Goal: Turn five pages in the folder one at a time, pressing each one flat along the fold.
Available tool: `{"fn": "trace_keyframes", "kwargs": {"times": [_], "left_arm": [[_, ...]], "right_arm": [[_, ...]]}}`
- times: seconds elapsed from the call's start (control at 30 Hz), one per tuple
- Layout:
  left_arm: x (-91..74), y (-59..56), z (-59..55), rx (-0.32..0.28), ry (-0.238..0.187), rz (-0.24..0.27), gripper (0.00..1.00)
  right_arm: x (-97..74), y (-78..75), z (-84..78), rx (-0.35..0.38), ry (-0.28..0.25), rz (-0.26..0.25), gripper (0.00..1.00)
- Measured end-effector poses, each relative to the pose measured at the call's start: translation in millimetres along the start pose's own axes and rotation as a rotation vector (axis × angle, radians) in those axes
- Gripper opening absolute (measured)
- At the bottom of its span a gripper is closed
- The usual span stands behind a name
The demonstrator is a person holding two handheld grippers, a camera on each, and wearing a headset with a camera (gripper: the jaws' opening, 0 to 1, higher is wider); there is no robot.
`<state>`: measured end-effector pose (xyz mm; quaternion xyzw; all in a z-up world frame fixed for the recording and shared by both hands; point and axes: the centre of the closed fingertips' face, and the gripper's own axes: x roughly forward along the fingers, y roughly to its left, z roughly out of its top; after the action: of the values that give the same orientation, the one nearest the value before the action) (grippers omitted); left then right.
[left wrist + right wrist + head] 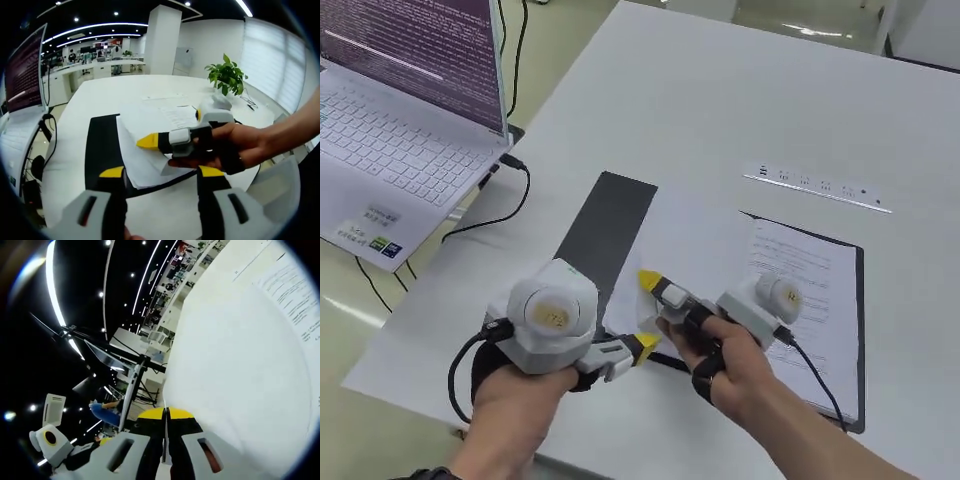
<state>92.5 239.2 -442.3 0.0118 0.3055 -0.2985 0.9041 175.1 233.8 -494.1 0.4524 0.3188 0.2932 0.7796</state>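
An open folder lies on the white table with its black left cover (605, 235) bare and a printed page (805, 290) on the right. A white page (690, 250) stands lifted and curved over the fold. My right gripper (650, 284) is shut on that page's near edge; in the right gripper view the sheet (240, 365) runs between the closed yellow tips (166, 414). My left gripper (638, 347) hangs open just in front of the folder's near edge. The left gripper view has its jaws (161, 172) wide apart, with the right gripper (152, 141) and the page (145, 125) beyond.
An open laptop (400, 110) sits at the far left with a black cable (490, 212) trailing toward the folder. A white power strip (820, 187) lies beyond the folder. The table's near edge (420, 395) is close to my hands. A potted plant (227, 75) stands far off.
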Motion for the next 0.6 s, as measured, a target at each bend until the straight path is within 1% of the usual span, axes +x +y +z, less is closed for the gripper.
{"fn": "trace_keyframes", "kwargs": {"times": [0.1,0.3,0.57,0.6], "left_arm": [[-1.3,4.0,-1.0,-0.010,-0.002,0.008,0.56],[-3.0,9.9,-2.2,-0.032,-0.007,0.021,0.56],[-2.1,12.3,-1.6,-0.036,-0.008,0.022,0.55],[-2.1,12.8,-1.6,-0.042,-0.009,0.023,0.55]], "right_arm": [[3.1,-2.0,-4.9,0.002,0.010,-0.022,0.00],[13.0,-21.2,-13.8,0.009,0.034,-0.072,0.00],[20.6,-39.1,-23.1,0.018,0.056,-0.125,0.00],[21.5,-43.7,-25.1,0.013,0.064,-0.143,0.00]]}}
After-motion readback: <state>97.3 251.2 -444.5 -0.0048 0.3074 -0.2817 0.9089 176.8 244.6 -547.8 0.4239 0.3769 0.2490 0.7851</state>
